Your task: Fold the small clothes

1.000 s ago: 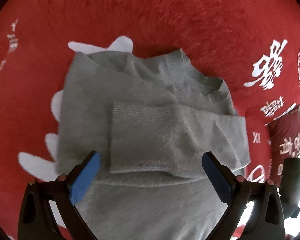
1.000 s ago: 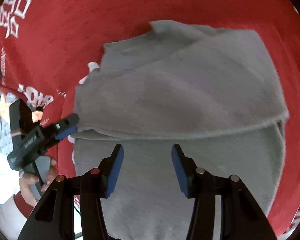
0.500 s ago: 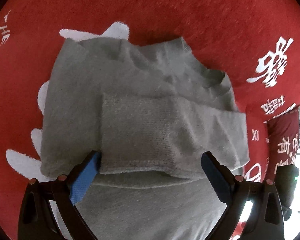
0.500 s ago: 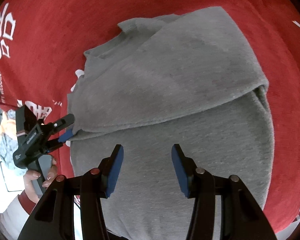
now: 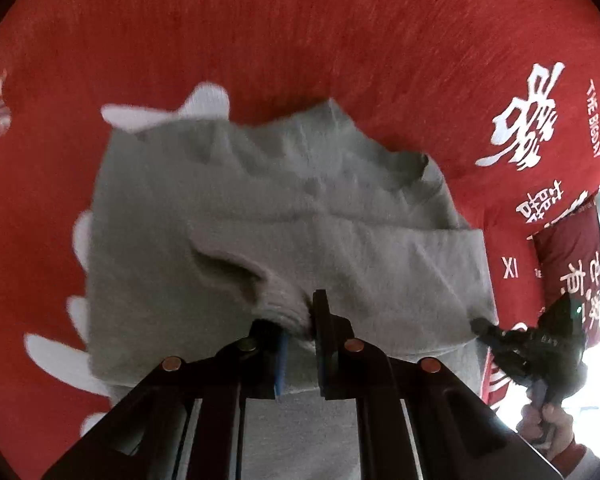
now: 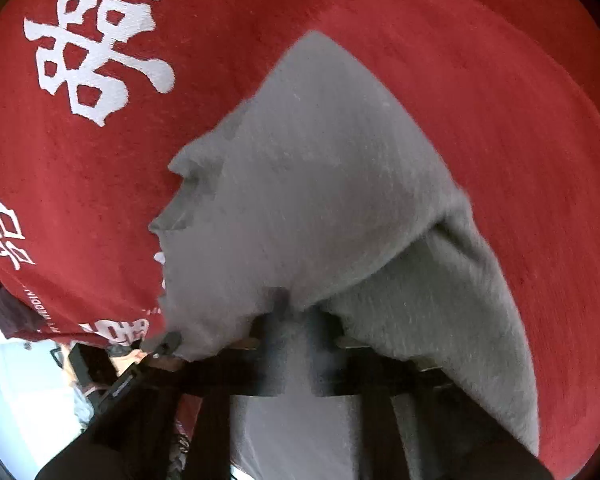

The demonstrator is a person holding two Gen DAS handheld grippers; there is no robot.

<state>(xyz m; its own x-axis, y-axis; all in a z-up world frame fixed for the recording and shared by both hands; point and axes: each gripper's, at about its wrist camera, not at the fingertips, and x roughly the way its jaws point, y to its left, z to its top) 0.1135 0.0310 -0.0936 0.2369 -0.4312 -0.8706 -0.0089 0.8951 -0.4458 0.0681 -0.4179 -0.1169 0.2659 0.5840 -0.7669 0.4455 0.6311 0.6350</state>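
Left wrist view
Garment: a small grey sweater (image 5: 284, 216) lies folded on a red cloth (image 5: 300, 40) with white printed characters. Its collar side points toward the far edge of the cloth, and a ribbed sleeve lies across the middle of it.
Left claw: the left gripper (image 5: 300, 344) is closed on the ribbed cuff of the sweater. The two fingers stand close together with a bunch of grey fabric between them, and the cuff is raised a little into a wrinkle.
Right claw in this view: the right gripper (image 5: 484, 326) is at the right edge of the sweater, and its tip touches the corner of the folded layer. A hand (image 5: 548, 428) holds its handle low at the right. From here it is not possible to tell how the jaws stand.
Surface: the white characters are near the right edge of the cloth; white shapes show beside the left side of the sweater.

Right wrist view
Garment: the grey sweater (image 6: 320, 200) fills the middle of the view; one folded layer hangs over the gripper, and a lower layer spreads toward the right.
Right claw: the right gripper (image 6: 296, 320) is closed on the sweater, with its fingertips hidden in the fabric.
Left claw in this view: the left gripper (image 6: 166, 342) touches the lower left edge of the sweater.
Surface: the red cloth (image 6: 500, 100) has large white characters at its upper left corner.
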